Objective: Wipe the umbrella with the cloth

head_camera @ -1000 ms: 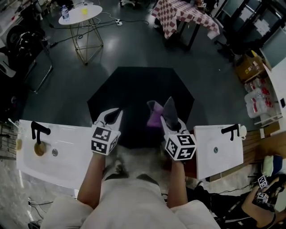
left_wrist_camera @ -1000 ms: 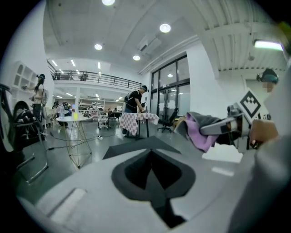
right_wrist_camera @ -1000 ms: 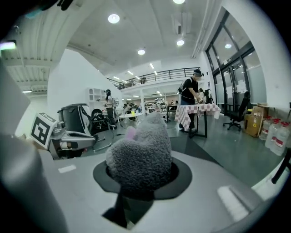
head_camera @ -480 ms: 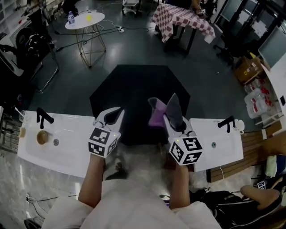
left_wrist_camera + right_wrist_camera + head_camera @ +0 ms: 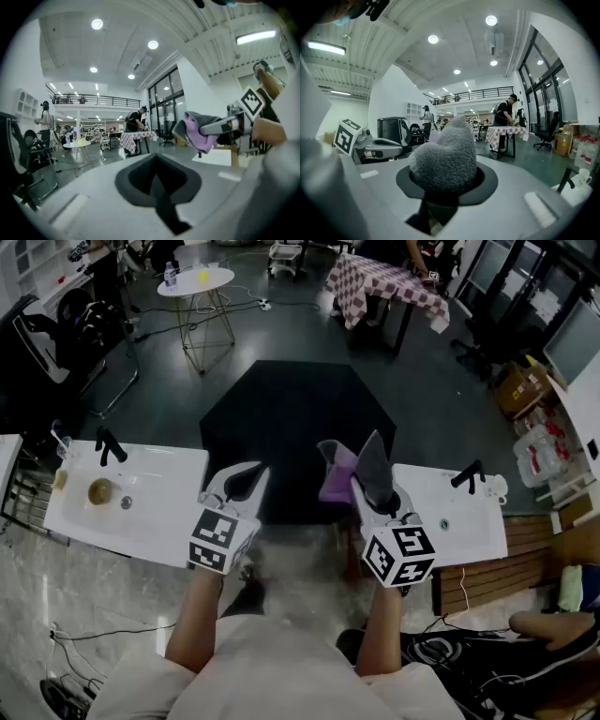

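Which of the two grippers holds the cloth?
The right gripper: its jaws are shut on the grey and purple cloth, while the left gripper holds nothing.

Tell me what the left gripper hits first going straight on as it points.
Nothing close: left gripper aims level across the room, apparently above the black open umbrella; the far checked-cloth table lies roughly ahead.

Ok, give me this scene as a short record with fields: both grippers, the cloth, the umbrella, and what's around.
left gripper: shut, nothing in it
right gripper: shut on the cloth
cloth: purple and grey, bunched, sticking out past the gripper
umbrella: black, open, on the dark floor ahead
wiping: no contact between cloth and umbrella shows
left side: white sink unit with a black tap
right side: second sink unit
background: round table, checkered table
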Motion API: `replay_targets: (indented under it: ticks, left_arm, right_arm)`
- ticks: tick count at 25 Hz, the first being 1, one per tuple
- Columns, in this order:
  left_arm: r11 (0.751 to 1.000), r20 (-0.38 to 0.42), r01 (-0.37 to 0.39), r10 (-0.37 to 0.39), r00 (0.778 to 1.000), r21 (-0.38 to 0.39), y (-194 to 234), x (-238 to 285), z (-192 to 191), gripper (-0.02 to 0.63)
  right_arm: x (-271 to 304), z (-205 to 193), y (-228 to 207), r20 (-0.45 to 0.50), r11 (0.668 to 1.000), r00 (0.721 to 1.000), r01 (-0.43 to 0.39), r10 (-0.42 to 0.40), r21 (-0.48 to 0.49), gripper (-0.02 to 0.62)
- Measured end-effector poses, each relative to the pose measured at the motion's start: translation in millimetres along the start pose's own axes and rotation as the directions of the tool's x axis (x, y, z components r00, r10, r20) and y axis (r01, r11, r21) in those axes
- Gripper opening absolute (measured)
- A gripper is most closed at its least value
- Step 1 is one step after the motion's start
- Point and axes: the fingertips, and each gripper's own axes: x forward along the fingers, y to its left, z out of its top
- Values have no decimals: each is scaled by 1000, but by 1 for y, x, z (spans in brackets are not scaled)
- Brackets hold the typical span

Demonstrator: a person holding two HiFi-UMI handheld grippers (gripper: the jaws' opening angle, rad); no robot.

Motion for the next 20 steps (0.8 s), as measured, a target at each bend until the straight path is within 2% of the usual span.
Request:
replay_targets:
  ticks: [11,20]
  left_arm:
    - [998,36,-31,29,999,51,-66,-81,21,5]
    - [996,63,-46,41,997,80,-92,-123,32,5]
  right_arm:
    - [-96,0,41,21,998,1000,-8,10,-58,123]
    - [-136,-4,67,32,996,999,-28,31,-81,122]
